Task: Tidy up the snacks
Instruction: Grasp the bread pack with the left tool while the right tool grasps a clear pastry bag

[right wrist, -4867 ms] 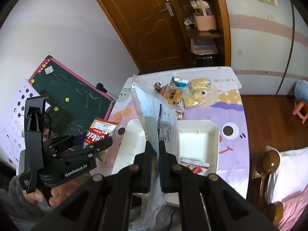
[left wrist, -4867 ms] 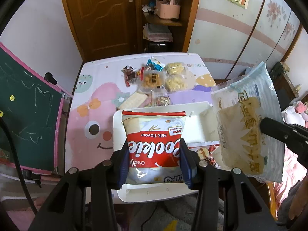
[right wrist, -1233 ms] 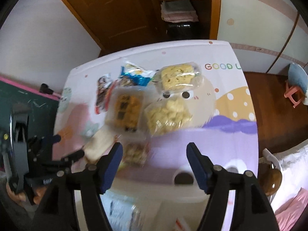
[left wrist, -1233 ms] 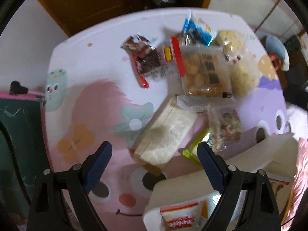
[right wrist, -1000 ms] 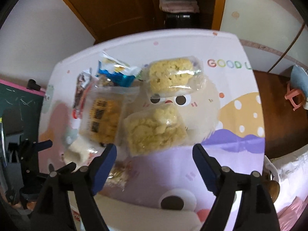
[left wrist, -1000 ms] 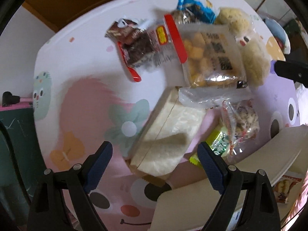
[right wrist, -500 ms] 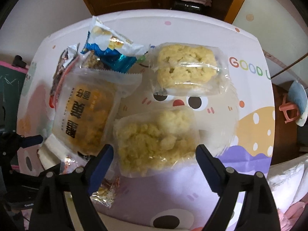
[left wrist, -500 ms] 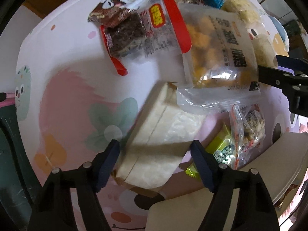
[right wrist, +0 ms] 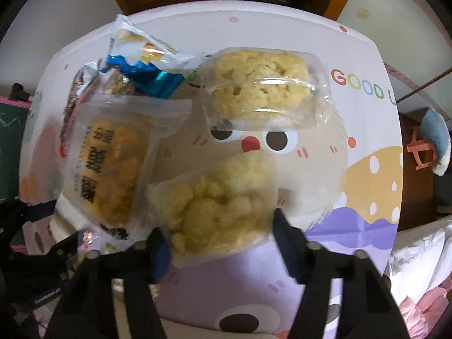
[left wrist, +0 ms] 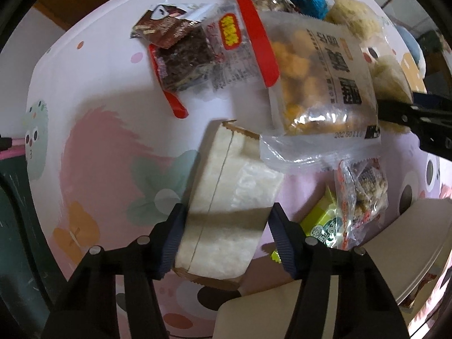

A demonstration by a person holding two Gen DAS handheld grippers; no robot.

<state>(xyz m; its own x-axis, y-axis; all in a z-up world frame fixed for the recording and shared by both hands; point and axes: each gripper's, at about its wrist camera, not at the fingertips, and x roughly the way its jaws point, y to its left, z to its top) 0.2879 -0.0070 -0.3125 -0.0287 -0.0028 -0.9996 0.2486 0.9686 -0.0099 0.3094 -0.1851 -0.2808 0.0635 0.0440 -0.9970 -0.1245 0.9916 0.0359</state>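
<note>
Left wrist: we saw L gripper (left wrist: 226,234) closing, pads touching rice-cracker pack (left wrist: 226,212). R gripper (right wrist: 223,243) closing round yellow puff bag (right wrist: 214,212); contact unclear.

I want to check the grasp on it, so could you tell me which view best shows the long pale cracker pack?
The left wrist view: the long pale cracker pack lies between the left gripper fingers. The right wrist view shows only a pale corner.

Left hand-held gripper (left wrist: 226,236): matte black angular arms, round silver screws at the joints, dark blue ribbed pads (left wrist: 172,237) on the fingertips. Right hand-held gripper (right wrist: 220,236): same black frame, silver screws, blue pads; small white lettering on the black body, unreadable.
</note>
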